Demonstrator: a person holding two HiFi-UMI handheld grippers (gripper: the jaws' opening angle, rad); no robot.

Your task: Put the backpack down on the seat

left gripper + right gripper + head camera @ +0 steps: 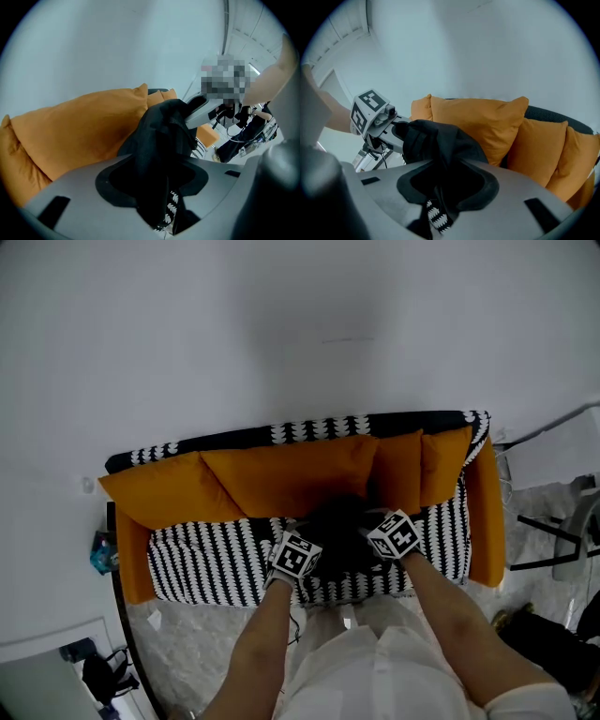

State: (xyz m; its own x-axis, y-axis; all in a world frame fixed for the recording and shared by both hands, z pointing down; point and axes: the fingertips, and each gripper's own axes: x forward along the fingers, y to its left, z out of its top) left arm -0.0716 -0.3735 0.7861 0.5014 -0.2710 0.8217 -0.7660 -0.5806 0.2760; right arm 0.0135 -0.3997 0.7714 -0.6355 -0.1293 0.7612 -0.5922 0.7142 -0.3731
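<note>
Head view: black backpack (339, 532) sits mid-frame on the sofa's zigzag-patterned seat (206, 566), against the orange cushions (291, 474). Left gripper (302, 546) and right gripper (382, 527) flank it, touching.

Left gripper view: jaws stand wide. Backpack fabric hangs loose through the gap, and seat pattern shows beside it at the bottom of the frame.

Right gripper view: jaws partly apart, with a fold of the backpack between them, not pinched. Cushions fill the right of the frame.
</note>
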